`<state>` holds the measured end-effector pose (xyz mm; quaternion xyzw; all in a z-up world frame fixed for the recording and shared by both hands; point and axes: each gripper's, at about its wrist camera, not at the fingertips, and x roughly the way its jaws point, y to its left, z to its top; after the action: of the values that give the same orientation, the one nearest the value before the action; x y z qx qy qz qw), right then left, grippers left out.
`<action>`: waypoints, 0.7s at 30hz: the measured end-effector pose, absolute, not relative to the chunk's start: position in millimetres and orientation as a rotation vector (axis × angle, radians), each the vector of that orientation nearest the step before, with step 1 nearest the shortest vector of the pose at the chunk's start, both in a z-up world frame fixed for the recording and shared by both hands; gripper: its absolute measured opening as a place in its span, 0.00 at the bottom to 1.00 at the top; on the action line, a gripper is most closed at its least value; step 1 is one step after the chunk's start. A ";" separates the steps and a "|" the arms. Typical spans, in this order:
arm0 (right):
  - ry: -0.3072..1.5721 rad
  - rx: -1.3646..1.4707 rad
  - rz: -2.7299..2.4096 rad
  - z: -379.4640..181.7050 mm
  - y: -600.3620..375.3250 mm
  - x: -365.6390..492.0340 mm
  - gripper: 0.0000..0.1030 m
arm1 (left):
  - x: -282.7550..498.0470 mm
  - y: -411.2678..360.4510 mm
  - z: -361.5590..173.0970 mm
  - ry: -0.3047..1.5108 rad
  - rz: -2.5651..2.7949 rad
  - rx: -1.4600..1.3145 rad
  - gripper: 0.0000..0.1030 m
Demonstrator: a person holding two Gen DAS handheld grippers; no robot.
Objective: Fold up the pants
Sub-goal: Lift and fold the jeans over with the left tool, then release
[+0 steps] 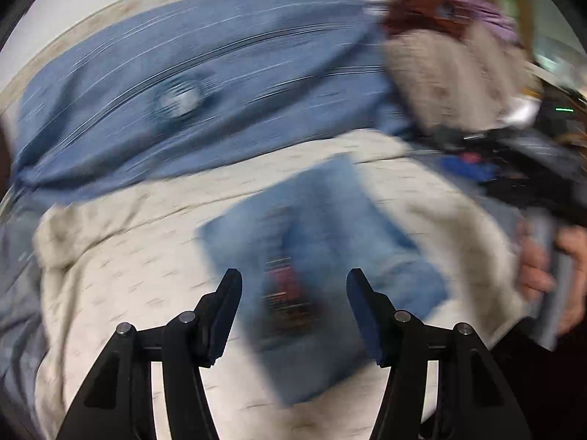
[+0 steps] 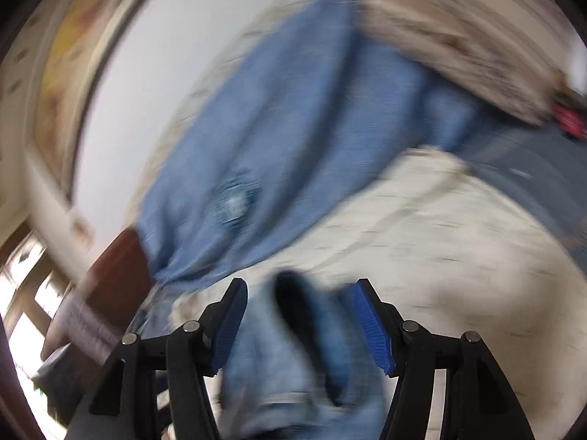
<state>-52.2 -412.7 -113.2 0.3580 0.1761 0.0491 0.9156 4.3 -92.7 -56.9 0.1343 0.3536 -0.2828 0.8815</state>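
The left claw (image 1: 293,311) is spread wide and holds nothing; it hangs above a folded pair of jeans (image 1: 323,256) that lies on a cream bedspread (image 1: 128,275). The right claw (image 2: 299,315) is also spread, with light denim (image 2: 293,366) bunched between its fingers, but whether they touch it is lost in blur. Beyond both lies a large blue denim garment (image 1: 220,84) with a worn patch.

1. Right gripper (image 2: 299,315): jaws spread apart, with bunched light-blue pants (image 2: 293,366) between them.
2. Beyond the jaws, blurred blue denim (image 2: 286,154) lies across a cream bedspread (image 2: 440,249).
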 end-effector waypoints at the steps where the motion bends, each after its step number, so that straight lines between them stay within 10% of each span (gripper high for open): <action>1: 0.354 0.699 0.169 -104.1 -396.0 -43.3 0.62 | 14.1 -83.1 -59.3 0.753 -0.550 0.256 0.59; 18: 0.705 0.883 0.149 -175.9 -380.9 69.4 0.61 | 116.4 -148.2 -120.5 0.813 -0.395 0.365 0.56; 21: 0.772 0.961 0.123 -205.8 -398.9 73.5 0.47 | 117.7 -160.1 -125.7 0.797 -0.401 0.381 0.56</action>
<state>73.5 -398.9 -205.8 0.4505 0.3619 0.0575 0.8141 117.7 -160.1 -125.7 0.1831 0.3831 -0.1926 0.8846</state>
